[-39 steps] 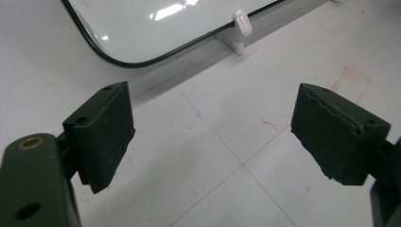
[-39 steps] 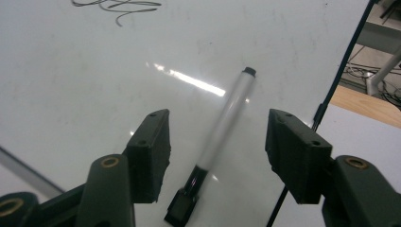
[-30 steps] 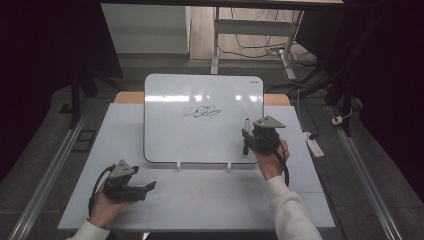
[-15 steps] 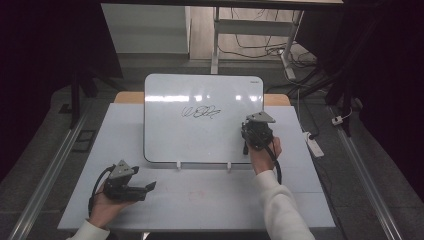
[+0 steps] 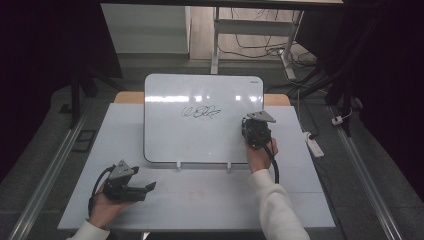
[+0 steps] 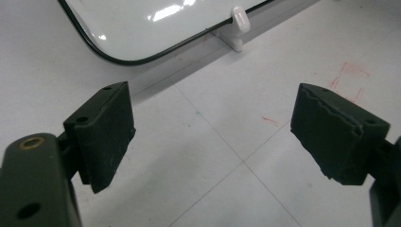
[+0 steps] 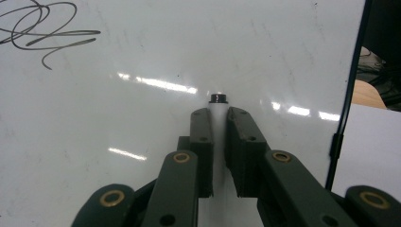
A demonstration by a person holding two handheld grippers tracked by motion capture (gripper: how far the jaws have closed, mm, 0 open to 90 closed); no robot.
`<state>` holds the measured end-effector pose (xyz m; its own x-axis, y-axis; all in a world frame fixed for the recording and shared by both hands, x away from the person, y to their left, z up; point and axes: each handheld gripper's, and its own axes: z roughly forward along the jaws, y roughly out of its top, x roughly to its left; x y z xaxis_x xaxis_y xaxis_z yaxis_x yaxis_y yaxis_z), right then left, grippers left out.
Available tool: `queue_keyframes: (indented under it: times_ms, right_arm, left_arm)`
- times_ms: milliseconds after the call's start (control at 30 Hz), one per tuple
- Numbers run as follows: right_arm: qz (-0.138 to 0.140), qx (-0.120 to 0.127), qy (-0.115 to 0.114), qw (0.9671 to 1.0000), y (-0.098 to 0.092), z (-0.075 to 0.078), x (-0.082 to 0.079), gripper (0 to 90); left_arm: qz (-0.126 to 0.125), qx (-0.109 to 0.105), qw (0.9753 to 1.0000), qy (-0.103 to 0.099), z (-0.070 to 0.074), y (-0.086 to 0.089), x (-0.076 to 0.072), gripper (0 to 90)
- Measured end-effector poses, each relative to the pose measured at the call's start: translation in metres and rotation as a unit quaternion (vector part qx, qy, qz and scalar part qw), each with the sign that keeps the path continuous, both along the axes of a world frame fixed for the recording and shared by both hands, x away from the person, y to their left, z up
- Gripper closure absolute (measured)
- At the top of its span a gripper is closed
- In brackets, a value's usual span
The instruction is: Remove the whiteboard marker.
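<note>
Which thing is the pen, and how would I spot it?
Find the big whiteboard propped on the table. Over its right part hangs the right gripper, whose black fingers pinch a slim white marker. Its small black tip, pointing at the board, sets it apart.

Dim room, dark at left and right. Pale counter (image 5: 200, 200) near; grey floor (image 5: 55, 125) around. Far: white table legs (image 5: 216, 45), loose cables (image 5: 260, 47). Right: power strip (image 5: 314, 145).

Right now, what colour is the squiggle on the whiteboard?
Black. The squiggle on the whiteboard shows best in the high view.
</note>
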<state>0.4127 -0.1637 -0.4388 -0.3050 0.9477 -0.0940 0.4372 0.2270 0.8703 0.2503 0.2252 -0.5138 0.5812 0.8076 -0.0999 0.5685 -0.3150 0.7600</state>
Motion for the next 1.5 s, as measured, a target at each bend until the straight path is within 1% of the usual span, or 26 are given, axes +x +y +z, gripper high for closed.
queue_keyframes:
  times_ms: [67, 233, 400, 433, 467, 600, 633, 667, 733, 800, 900, 967, 1100, 1167, 1200, 1233, 1267, 1300, 1333, 1367, 1500]
  right_arm:
    - [0.0, 0.007, 0.001, 1.0, -0.001, 0.0, 0.0, 80.4]
    - [0.001, 0.008, -0.001, 1.0, -0.002, 0.0, 0.0, 80.6]
    - [0.014, 0.013, -0.016, 0.9997, -0.005, 0.005, -0.006, 80.7]
    - [0.022, 0.01, -0.027, 0.9993, -0.006, 0.007, -0.011, 80.7]
    - [0.027, 0.01, -0.034, 0.999, -0.007, 0.007, -0.013, 80.7]
    - [0.043, 0.019, -0.058, 0.9972, -0.013, 0.009, -0.024, 80.7]
    - [0.043, 0.019, -0.058, 0.9972, -0.013, 0.009, -0.024, 80.7]
    - [0.053, 0.026, -0.065, 0.9961, -0.016, 0.009, -0.028, 80.7]
    - [0.056, 0.028, -0.069, 0.9957, -0.018, 0.01, -0.03, 80.7]
    - [0.065, 0.034, -0.08, 0.9941, -0.022, 0.012, -0.035, 80.8]
    - [0.07, 0.038, -0.085, 0.9932, -0.024, 0.013, -0.039, 80.7]
    - [0.082, 0.045, -0.087, 0.9918, -0.027, 0.014, -0.046, 80.7]
    - [0.091, 0.047, -0.092, 0.9905, -0.03, 0.015, -0.052, 80.7]
    - [0.1, 0.055, -0.091, 0.9892, -0.032, 0.016, -0.055, 80.7]
    - [0.111, 0.061, -0.093, 0.9875, -0.033, 0.017, -0.06, 80.7]
    - [0.111, 0.061, -0.093, 0.9875, -0.033, 0.017, -0.06, 80.7]
    - [0.117, 0.063, -0.094, 0.9866, -0.033, 0.018, -0.062, 80.7]
    - [0.129, 0.062, -0.097, 0.9849, -0.032, 0.019, -0.067, 80.7]
    - [0.129, 0.062, -0.097, 0.9849, -0.032, 0.019, -0.067, 80.7]
    - [0.143, 0.064, -0.099, 0.9828, -0.03, 0.021, -0.072, 80.7]
    - [0.169, 0.068, -0.1, 0.9783, -0.025, 0.023, -0.08, 80.6]
  left_arm:
    - [0.001, -0.001, 1.0, 0.0, 0.0, 0.0, 0.0, 14.9]
    - [0.002, 0.0, 1.0, 0.0, 0.0, 0.001, 0.0, 14.9]
    - [0.005, -0.001, 1.0, 0.0, -0.001, 0.001, 0.0, 14.8]
    - [0.005, -0.001, 1.0, -0.001, -0.001, 0.001, 0.0, 14.9]
    - [0.006, -0.001, 1.0, -0.001, -0.001, 0.002, 0.0, 14.9]
    - [0.008, -0.001, 1.0, -0.001, -0.001, 0.002, 0.0, 15.1]
    - [0.009, -0.002, 1.0, -0.001, -0.001, 0.002, 0.001, 15.1]
    - [0.01, -0.002, 0.9999, 0.0, -0.002, 0.003, 0.001, 15.0]
    - [0.012, -0.003, 0.9999, 0.002, -0.002, 0.003, 0.001, 15.1]
    - [0.014, -0.004, 0.9999, 0.003, -0.003, 0.003, 0.002, 15.0]
    - [0.015, -0.004, 0.9999, 0.003, -0.003, 0.003, 0.002, 15.1]
    - [0.016, -0.004, 0.9999, 0.003, -0.003, 0.003, 0.002, 15.1]
    - [0.017, -0.005, 0.9998, 0.005, -0.003, 0.002, 0.003, 15.2]
    - [0.016, -0.008, 0.9998, 0.004, -0.002, 0.001, 0.003, 15.4]
    - [0.016, -0.009, 0.9998, 0.004, -0.002, 0.001, 0.003, 15.5]
    - [0.016, -0.01, 0.9998, 0.003, -0.002, 0.001, 0.004, 15.5]
    - [0.016, -0.012, 0.9998, 0.003, -0.001, 0.0, 0.004, 15.6]
    - [0.016, -0.014, 0.9998, 0.003, -0.001, 0.0, 0.004, 15.7]
    - [0.016, -0.016, 0.9997, 0.003, 0.0, -0.001, 0.005, 15.7]
    - [0.016, -0.017, 0.9997, 0.003, 0.0, -0.002, 0.005, 15.7]
    - [0.011, -0.023, 0.9997, 0.001, 0.005, -0.006, 0.007, 15.8]
